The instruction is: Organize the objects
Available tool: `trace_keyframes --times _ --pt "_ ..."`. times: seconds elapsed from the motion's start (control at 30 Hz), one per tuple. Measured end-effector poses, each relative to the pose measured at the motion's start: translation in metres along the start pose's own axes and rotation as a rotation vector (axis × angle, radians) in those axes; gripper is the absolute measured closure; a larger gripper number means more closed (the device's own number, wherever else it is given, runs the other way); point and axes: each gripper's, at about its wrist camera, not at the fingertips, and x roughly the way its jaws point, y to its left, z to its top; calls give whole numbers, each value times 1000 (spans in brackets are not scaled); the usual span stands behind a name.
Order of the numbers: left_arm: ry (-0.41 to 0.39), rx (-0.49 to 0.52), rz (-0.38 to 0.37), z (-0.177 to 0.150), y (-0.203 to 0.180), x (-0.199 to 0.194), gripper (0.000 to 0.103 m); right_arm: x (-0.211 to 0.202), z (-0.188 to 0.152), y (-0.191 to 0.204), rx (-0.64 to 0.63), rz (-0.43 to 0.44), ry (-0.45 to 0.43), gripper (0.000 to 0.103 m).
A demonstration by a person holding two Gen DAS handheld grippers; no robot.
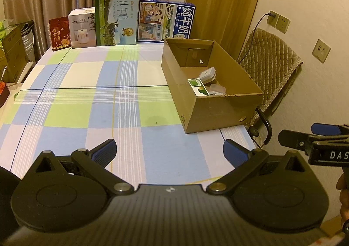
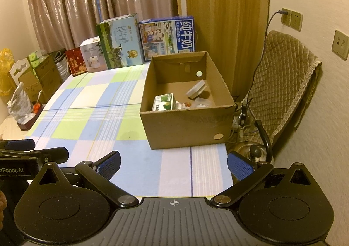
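An open cardboard box [image 1: 220, 110] stands at the right of the checked tablecloth [image 1: 91, 102]; it also shows in the right wrist view [image 2: 185, 130]. Inside lie a green and white carton [image 2: 164, 102], a white square case [image 2: 196, 90] and a clear plastic container [image 2: 201, 102]. My left gripper [image 1: 170, 153] is open and empty above the near tablecloth. My right gripper [image 2: 174, 165] is open and empty in front of the box. The right gripper also shows at the right edge of the left wrist view [image 1: 316, 137].
Two milk cartons [image 1: 117, 21] [image 1: 165, 21], a white humidifier box [image 1: 82, 29] and a red box [image 1: 60, 33] line the table's far edge. A quilted chair [image 2: 283, 84] and a kettle [image 2: 250, 152] stand right of the table. Cardboard boxes [image 2: 43, 76] stand at the left.
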Motion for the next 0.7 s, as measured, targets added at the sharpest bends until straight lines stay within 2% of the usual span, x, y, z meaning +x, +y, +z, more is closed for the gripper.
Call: trace_keyframes --times 0.7 --pt "2 -18 -8 -3 4 0 1 1 0 0 -1 1 3 2"
